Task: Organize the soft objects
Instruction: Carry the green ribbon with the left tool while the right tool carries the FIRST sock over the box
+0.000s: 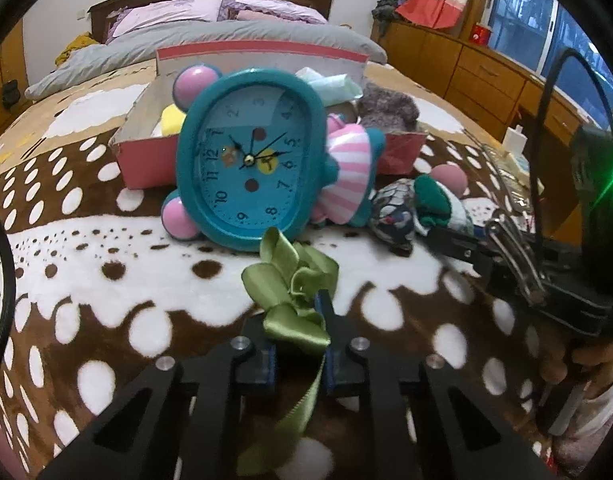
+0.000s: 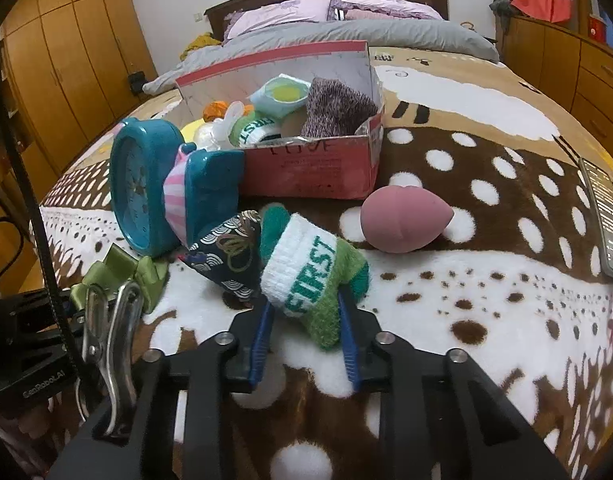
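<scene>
My left gripper (image 1: 298,320) is shut on a green satin ribbon bow (image 1: 290,284), just in front of a teal alarm clock (image 1: 250,156) on the bed. My right gripper (image 2: 306,308) is shut on a green and white knitted glove marked FIRST (image 2: 312,268). A dark patterned pouch (image 2: 226,252) lies against the glove's left side. A pink egg-shaped sponge (image 2: 402,220) lies to the right. A red cardboard box (image 2: 318,172) behind them holds a matching glove (image 2: 254,130), a purple knit item (image 2: 338,108) and other soft things. The bow also shows in the right wrist view (image 2: 122,272).
A phone (image 2: 606,216) lies at the right edge of the brown spotted blanket (image 2: 486,320). A grey duvet (image 2: 346,36) and pink pillows lie at the head of the bed. Wooden wardrobes stand left, drawers right.
</scene>
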### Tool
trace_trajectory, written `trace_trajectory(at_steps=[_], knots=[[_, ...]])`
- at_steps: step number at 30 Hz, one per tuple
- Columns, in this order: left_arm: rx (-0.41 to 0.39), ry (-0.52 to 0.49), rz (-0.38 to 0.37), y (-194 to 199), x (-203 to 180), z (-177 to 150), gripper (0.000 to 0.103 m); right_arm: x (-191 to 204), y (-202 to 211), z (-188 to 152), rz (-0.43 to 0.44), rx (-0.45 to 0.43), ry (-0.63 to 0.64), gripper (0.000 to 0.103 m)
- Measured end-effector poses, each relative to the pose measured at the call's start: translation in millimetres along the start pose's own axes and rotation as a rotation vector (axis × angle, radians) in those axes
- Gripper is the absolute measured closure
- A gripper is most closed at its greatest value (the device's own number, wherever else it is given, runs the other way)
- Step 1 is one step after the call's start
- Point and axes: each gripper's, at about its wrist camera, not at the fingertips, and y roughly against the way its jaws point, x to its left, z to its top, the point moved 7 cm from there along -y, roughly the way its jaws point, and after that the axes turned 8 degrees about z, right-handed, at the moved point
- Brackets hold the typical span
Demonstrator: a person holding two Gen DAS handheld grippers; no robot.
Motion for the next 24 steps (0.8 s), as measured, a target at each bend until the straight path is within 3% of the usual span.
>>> trace_trajectory(at_steps=[12,24], knots=[[-0.076,-0.022,-0.03,31,-12,14,0.089,6,22,7,0.004,-0.055,0.004,0.075],[-0.142,-0.033,-0.052,44,-24,51,0.089,19,37,31,0.011,-0.097,0.054,0.075]])
